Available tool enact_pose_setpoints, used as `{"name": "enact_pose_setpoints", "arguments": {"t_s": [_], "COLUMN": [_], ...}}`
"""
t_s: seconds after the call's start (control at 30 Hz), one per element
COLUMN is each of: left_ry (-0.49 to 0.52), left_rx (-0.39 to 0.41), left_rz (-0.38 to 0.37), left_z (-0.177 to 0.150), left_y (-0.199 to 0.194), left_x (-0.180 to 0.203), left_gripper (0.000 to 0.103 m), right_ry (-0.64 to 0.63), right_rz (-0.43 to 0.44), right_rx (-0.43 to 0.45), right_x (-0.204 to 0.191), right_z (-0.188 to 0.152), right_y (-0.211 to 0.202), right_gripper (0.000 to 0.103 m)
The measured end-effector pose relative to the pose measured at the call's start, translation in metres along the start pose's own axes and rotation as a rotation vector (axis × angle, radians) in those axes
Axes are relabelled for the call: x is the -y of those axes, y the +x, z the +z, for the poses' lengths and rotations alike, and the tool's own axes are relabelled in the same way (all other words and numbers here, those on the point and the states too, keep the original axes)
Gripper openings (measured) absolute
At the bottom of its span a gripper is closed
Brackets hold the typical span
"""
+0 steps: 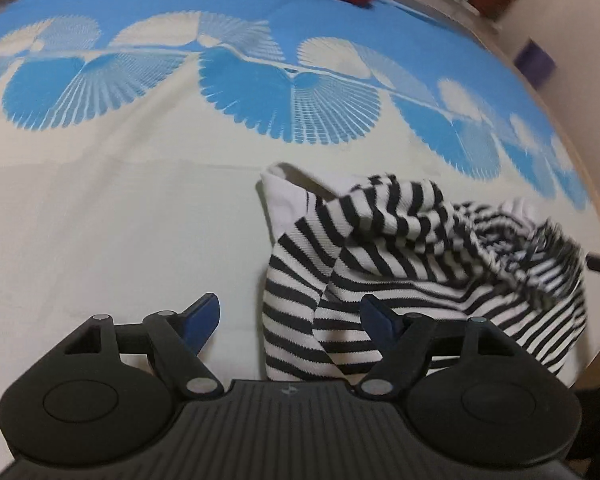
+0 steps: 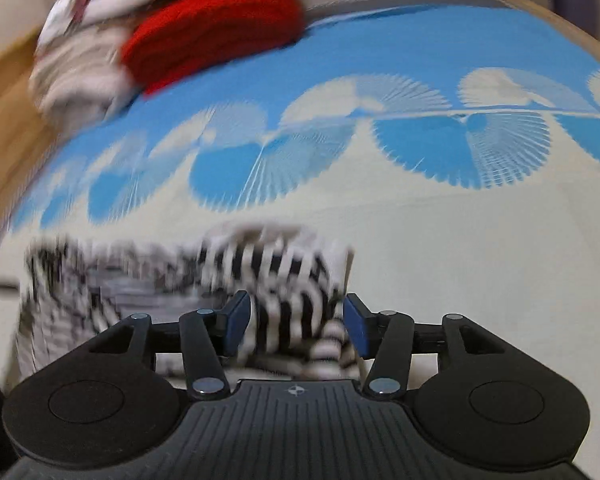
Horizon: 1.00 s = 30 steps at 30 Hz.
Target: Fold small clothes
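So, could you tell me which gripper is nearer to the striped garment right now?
Right. The right gripper has the striped garment bunched between its open fingers, while the left gripper straddles only its near edge, one finger over bare bedspread.

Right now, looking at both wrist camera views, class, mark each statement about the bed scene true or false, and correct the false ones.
1. The striped garment is black and white. True.
2. The left gripper is clamped shut on the garment. False: its jaws stand open, and the cloth lies by its right finger, not pinched.
3. A red garment lies at the far side of the bedspread. True.
4. The bedspread is plain green. False: it is cream with a blue and white fan pattern.
5. The right gripper has striped cloth between its open jaws. True.
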<state>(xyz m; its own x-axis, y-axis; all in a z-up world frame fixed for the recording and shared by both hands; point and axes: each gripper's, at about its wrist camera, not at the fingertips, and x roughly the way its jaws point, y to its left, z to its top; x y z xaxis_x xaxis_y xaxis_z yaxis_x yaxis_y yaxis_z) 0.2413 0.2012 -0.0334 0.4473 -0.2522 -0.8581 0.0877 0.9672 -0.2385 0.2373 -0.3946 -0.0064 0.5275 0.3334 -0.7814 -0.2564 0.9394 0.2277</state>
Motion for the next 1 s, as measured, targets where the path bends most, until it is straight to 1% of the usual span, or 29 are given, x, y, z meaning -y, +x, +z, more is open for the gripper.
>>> {"name": "enact_pose_setpoints", "arguments": {"t_s": [0.07,0.13,0.17,0.23,0.27,0.33,0.37,0.43,0.47,0.5,0.53,0.57,0.6,0.63,0.67,0.7,0.73,0.77,0.8,0.83,0.87,0.9,0.93,0.97,1.0], "left_ry": [0.023,0.03,0.036,0.039,0.032,0.02,0.021,0.029,0.033,0.033,0.028,0.02,0.011,-0.003,-0.027,-0.068,-0.119,-0.148,-0.154,-0.14,-0.116,-0.095,-0.071,-0.058,-0.044], "left_rx": [0.01,0.016,0.027,0.059,0.071,0.093,0.106,0.127,0.132,0.131,0.127,0.127,0.134,0.156,0.197,0.244,0.286,0.301,0.297,0.27,0.216,0.158,0.069,0.002,-0.014], "left_rz": [0.003,0.007,0.022,0.05,0.053,0.053,0.054,0.052,0.049,0.043,0.035,0.028,0.025,0.033,0.06,0.09,0.104,0.111,0.124,0.139,0.159,0.181,0.208,0.227,0.247], "left_z": [0.0,0.005,0.008,0.016,0.021,0.029,0.033,0.04,0.043,0.046,0.049,0.052,0.055,0.059,0.063,0.066,0.07,0.073,0.075,0.078,0.079,0.08,0.079,0.077,0.077], "left_y": [0.005,0.013,0.016,0.019,0.023,0.027,0.03,0.034,0.037,0.039,0.042,0.044,0.045,0.044,0.04,0.036,0.032,0.032,0.036,0.044,0.057,0.069,0.087,0.1,0.105], "left_x": [0.006,0.012,0.016,0.024,0.026,0.03,0.033,0.039,0.041,0.042,0.042,0.042,0.041,0.039,0.036,0.032,0.027,0.023,0.022,0.024,0.027,0.029,0.031,0.032,0.033], "left_gripper": [0.082,0.082,0.082,0.082,0.082,0.081,0.081,0.077,0.067,0.051,0.041,0.016,0.005,0.005,0.005,0.005,0.005,0.005,0.005,0.005,0.005,0.005,0.006,0.006,0.006], "right_ry": [-0.077,-0.14,-0.18,-0.265,-0.3,-0.328,-0.332,-0.292,-0.26,-0.239,-0.227,-0.213,-0.196,-0.172,-0.144,-0.115,-0.067,-0.01,0.043,0.065,0.052,0.031,0.024,0.028,0.033], "right_rz": [0.012,-0.005,-0.029,-0.115,-0.144,-0.187,-0.21,-0.221,-0.212,-0.196,-0.184,-0.173,-0.16,-0.134,-0.11,-0.108,-0.108,-0.092,-0.074,-0.086,-0.12,-0.165,-0.21,-0.238,-0.266], "right_rx": [-0.014,-0.046,-0.054,-0.054,-0.049,-0.014,0.018,0.075,0.094,0.106,0.115,0.12,0.117,0.108,0.107,0.136,0.181,0.221,0.254,0.268,0.257,0.224,0.159,0.085,-0.004], "right_x": [-0.009,-0.017,-0.02,-0.029,-0.033,-0.036,-0.038,-0.038,-0.037,-0.036,-0.035,-0.034,-0.034,-0.032,-0.03,-0.028,-0.026,-0.021,-0.017,-0.016,-0.018,-0.021,-0.021,-0.02,-0.019], "right_z": [-0.006,-0.01,-0.011,-0.012,-0.011,-0.005,0.001,0.013,0.02,0.026,0.031,0.036,0.04,0.045,0.051,0.057,0.065,0.072,0.078,0.083,0.085,0.086,0.086,0.084,0.08], "right_y": [0.004,0.013,0.018,0.027,0.032,0.037,0.04,0.043,0.046,0.05,0.053,0.059,0.064,0.07,0.074,0.074,0.07,0.067,0.066,0.069,0.076,0.088,0.104,0.118,0.136], "right_gripper": [0.057,0.058,0.058,0.058,0.058,0.058,0.058,0.057,0.056,0.053,0.047,0.042,0.025,0.005,0.003,0.003,0.003,0.003,0.003,0.003,0.003,0.003,0.003,0.003,0.003]}}
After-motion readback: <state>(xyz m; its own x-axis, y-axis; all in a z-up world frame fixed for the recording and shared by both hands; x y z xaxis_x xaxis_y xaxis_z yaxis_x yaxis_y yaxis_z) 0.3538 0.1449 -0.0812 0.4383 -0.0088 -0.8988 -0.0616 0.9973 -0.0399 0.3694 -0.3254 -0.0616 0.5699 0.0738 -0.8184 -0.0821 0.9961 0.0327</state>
